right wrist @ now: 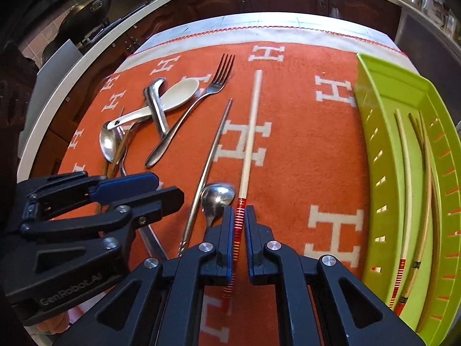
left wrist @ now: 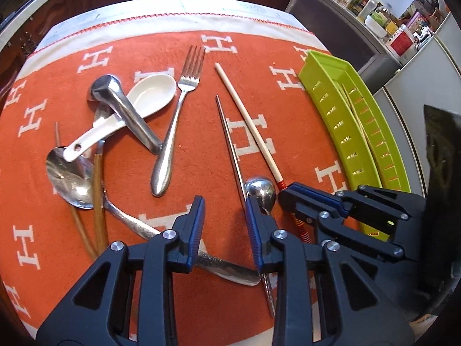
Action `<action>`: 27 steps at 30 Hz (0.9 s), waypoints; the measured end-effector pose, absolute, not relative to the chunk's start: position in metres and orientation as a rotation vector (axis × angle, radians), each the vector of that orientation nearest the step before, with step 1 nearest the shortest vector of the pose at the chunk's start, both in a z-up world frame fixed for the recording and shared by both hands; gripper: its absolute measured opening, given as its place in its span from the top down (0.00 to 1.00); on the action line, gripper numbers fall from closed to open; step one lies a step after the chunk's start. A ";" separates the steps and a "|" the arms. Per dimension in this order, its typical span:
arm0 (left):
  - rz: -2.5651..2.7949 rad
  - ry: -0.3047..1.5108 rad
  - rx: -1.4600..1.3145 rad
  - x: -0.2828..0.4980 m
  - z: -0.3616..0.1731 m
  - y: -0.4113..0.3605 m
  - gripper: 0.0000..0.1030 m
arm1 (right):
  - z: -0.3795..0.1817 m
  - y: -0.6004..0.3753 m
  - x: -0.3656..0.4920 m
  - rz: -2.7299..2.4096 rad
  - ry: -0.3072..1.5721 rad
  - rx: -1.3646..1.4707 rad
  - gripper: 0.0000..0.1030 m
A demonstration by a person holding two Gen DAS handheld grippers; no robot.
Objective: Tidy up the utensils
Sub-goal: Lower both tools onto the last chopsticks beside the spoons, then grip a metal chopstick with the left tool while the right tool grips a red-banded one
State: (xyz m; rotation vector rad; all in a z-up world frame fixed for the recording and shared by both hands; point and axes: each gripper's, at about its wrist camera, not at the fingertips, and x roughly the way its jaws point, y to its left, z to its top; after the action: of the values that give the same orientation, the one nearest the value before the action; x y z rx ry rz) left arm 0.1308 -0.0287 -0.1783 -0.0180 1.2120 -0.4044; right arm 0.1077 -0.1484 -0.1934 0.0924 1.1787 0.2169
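A pale wooden chopstick (right wrist: 250,132) with a red banded end lies on the orange cloth (right wrist: 288,144). My right gripper (right wrist: 240,210) is shut on that banded end. Beside it lie a metal chopstick (right wrist: 213,150) and a small metal spoon (right wrist: 217,197). In the left wrist view my left gripper (left wrist: 224,201) hangs low over the cloth with its jaws apart and only cloth between the tips. The small spoon (left wrist: 260,190) sits just outside its right finger, and the right gripper (left wrist: 288,199) is close beside it. A green slotted tray (right wrist: 374,115) at the right holds several chopsticks.
A pile at the left holds a fork (left wrist: 184,86), a white ceramic spoon (left wrist: 149,92), a steel soup spoon (left wrist: 121,106), a large metal spoon (left wrist: 69,178) and wooden-handled pieces (left wrist: 98,187). Dark cabinets and a cluttered counter (left wrist: 389,14) lie beyond the table.
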 end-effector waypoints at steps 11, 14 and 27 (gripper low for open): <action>-0.389 1.203 0.135 0.127 -0.188 -0.065 0.75 | -0.191 -0.175 0.107 0.199 1.182 0.242 0.95; -0.359 1.200 0.211 0.124 -0.190 -0.075 0.79 | -0.192 -0.178 0.106 0.198 1.182 0.252 0.95; -0.330 1.203 0.022 0.134 -0.175 -0.057 0.97 | -0.175 -0.187 0.088 0.221 1.124 0.288 0.96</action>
State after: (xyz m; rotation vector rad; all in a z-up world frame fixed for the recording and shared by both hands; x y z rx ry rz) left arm 0.1338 -0.0566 -0.1751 0.0218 1.2034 -0.3296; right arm 0.0877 -0.1869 -0.1748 0.2879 1.1244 0.2206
